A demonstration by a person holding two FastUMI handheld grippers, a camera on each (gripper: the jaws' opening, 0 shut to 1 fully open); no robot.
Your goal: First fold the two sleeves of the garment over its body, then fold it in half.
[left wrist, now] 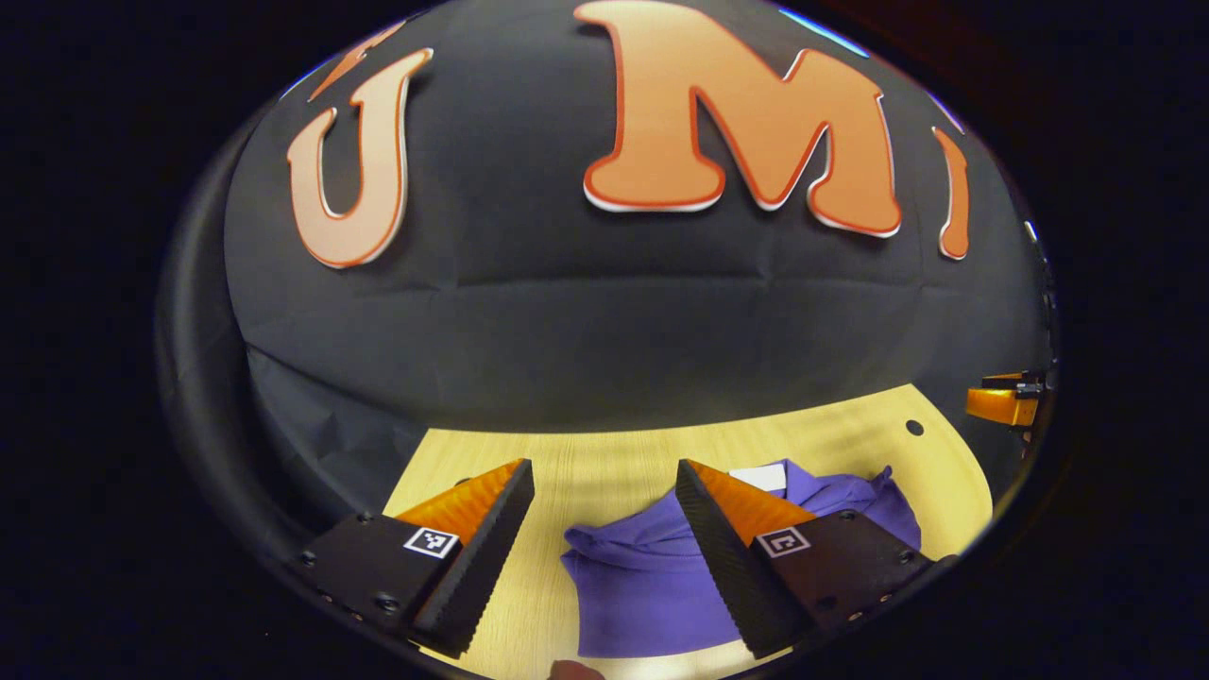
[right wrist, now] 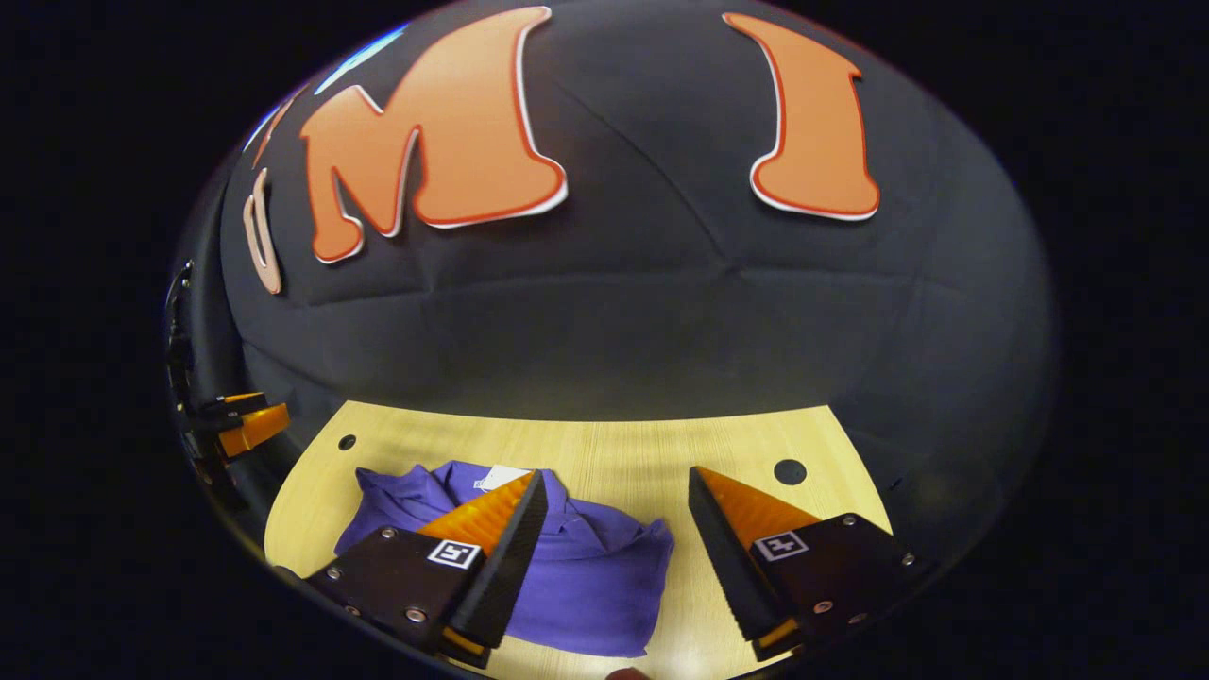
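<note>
Both tools, left tool (left wrist: 604, 557) and right tool (right wrist: 614, 557), wide and empty above purple garment (right wrist: 586, 576) bunched on counter (right wrist: 623, 453); sleeve folds apparently pending, needing descent to grip a sleeve.

Garment (left wrist: 652, 586) is soft, matt purple cloth; surface (left wrist: 604, 463) is pale, smooth wood grain; left claw (left wrist: 604, 557) pads are ridged black rubber.

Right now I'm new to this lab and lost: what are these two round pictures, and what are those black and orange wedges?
Each picture comes from a camera riding on a hand-held two-finger tool, looking along its fingers. The wedges are those fingers. The left tool and the right tool both stand open, holding nothing. Below them a purple garment lies bunched on a pale wooden table, with a white tag at its far edge. Each view also catches the other tool at its side.
</note>
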